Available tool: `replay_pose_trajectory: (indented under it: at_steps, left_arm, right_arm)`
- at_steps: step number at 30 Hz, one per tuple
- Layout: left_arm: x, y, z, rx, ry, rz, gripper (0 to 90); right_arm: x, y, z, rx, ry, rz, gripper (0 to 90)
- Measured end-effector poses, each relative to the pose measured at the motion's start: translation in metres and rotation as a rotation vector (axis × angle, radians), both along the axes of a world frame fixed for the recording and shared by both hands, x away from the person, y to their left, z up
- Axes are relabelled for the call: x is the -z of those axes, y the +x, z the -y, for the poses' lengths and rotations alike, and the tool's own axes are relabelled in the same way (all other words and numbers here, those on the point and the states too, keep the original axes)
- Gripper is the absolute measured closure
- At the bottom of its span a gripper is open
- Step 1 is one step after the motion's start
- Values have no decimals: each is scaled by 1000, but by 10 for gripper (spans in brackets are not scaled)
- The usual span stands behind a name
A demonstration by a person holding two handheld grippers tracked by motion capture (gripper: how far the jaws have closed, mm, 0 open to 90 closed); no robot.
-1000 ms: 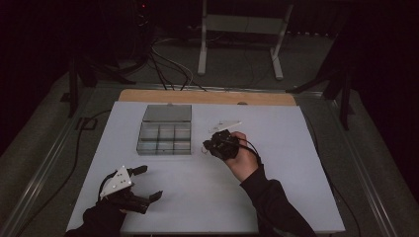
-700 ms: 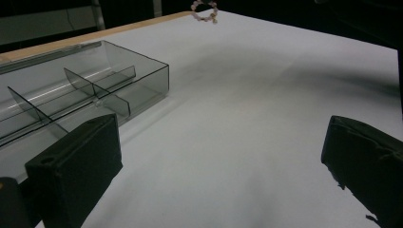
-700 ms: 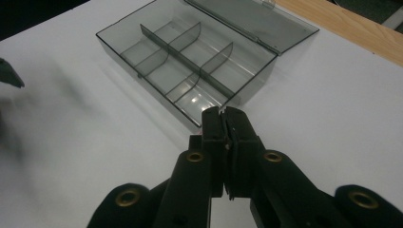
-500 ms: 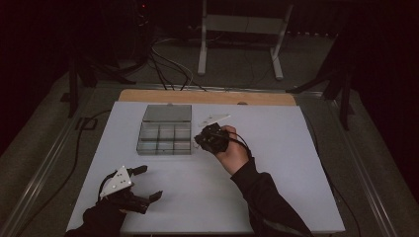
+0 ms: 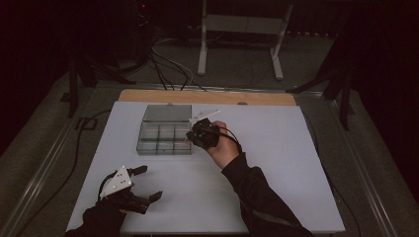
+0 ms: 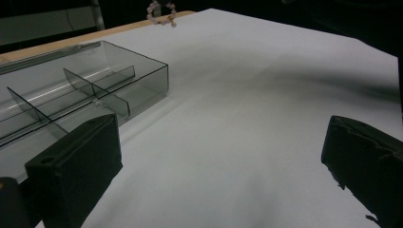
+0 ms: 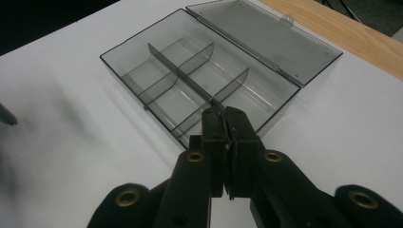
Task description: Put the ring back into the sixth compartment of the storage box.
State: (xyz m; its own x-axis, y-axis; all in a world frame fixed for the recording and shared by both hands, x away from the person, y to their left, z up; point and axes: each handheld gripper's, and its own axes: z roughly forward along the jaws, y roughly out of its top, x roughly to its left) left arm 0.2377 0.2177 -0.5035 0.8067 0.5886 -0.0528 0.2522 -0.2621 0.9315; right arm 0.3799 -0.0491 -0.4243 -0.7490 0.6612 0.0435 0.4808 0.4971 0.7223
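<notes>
While the right tool (image 7: 223, 114) hangs clenched over the near corner of the clear box (image 7: 142, 71), I cannot tell whether it pinches anything. The step looks like a drop-off: next, center over one compartment and release. All compartments look empty, with the lid (image 7: 266, 40) lying open. Pink beads (image 6: 161, 12) show beyond the box. The left tool (image 5: 149, 182) rests released above the counter (image 5: 276, 187).

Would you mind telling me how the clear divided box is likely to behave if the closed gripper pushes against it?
The clear divided box looks thin-walled and empty, so probably light. It would likely slide on the smooth white table rather than tip, being low and flat. Its open lid lies hinged behind, so it may flex or swing.
</notes>
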Motion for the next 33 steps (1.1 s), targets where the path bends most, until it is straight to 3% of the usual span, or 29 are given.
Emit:
replay_pose_trajectory:
  at_steps: [18, 33]
  left_arm:
    - [0, 0, -1, -2, -2, 1, 7]
    - [0, 0, 0, -1, 5, 1, 7]
  right_arm:
    - [14, 20, -11, 22, -5, -32, 875]
    - [27, 28, -21, 21, -8, -51, 874]
